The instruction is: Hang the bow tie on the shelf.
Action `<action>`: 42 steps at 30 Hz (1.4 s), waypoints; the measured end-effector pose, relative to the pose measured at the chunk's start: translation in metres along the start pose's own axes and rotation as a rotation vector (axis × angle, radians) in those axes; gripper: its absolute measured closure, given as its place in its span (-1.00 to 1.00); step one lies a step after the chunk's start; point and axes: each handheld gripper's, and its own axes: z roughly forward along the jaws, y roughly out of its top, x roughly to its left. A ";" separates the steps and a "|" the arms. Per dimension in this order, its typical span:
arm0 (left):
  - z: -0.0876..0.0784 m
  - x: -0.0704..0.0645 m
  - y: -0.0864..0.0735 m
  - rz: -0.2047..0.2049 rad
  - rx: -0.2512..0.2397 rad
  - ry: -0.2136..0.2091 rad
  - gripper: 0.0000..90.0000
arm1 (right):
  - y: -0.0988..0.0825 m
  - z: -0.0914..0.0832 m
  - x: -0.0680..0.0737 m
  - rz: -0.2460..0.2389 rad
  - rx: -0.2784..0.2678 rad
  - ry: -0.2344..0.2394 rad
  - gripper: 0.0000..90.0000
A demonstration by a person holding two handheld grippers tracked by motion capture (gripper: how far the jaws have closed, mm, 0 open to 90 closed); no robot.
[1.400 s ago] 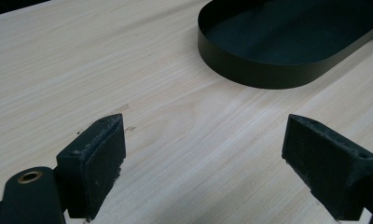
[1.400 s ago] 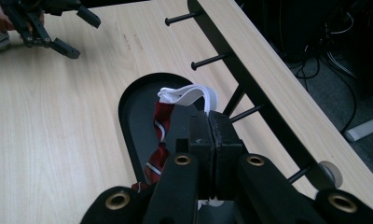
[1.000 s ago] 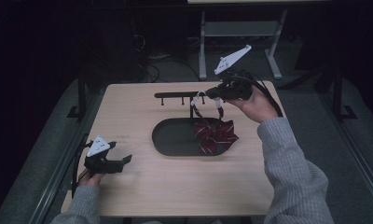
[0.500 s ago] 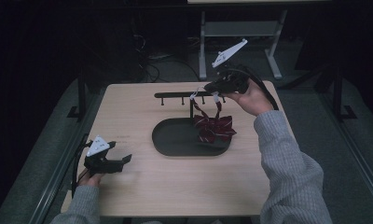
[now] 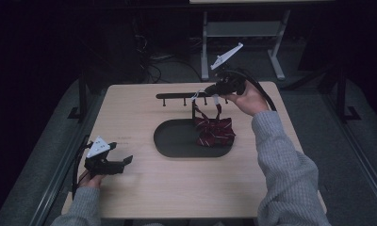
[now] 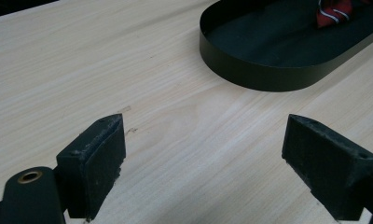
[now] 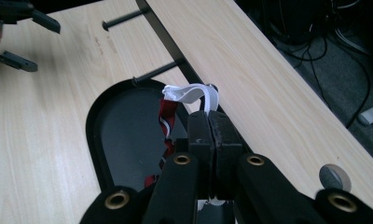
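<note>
A dark red striped cloth piece with a white elastic loop hangs over the black oval tray. Its lower end still touches the tray floor. My right gripper is shut on the white loop, up beside the black peg bar that stands above the tray. In the right gripper view the loop lies close to one peg, and the red cloth dangles below the closed jaws. My left gripper rests at the table's near left, open, with bare wood between its pads.
The peg bar carries several short pegs along its length. The oval tray's rim lies ahead and right of the left gripper. A round hole sits in the tabletop by the right gripper. Dark floor, cables and a metal frame lie beyond the far edge.
My right gripper has lifted the cloth off the tray and carried its loop up to the peg bar. The cloth now hangs stretched. The left gripper has stayed put.
</note>
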 end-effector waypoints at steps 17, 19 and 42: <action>0.000 0.000 0.001 0.006 0.006 -0.003 -0.71 | -0.020 0.017 -0.012 0.050 0.031 0.014 0.95; 0.000 -0.001 0.001 0.008 0.006 -0.004 -0.71 | -0.021 0.018 -0.012 0.050 0.032 0.012 0.94; 0.001 -0.002 0.001 0.005 0.002 -0.006 -0.71 | -0.026 0.003 -0.009 0.066 -0.008 0.045 0.74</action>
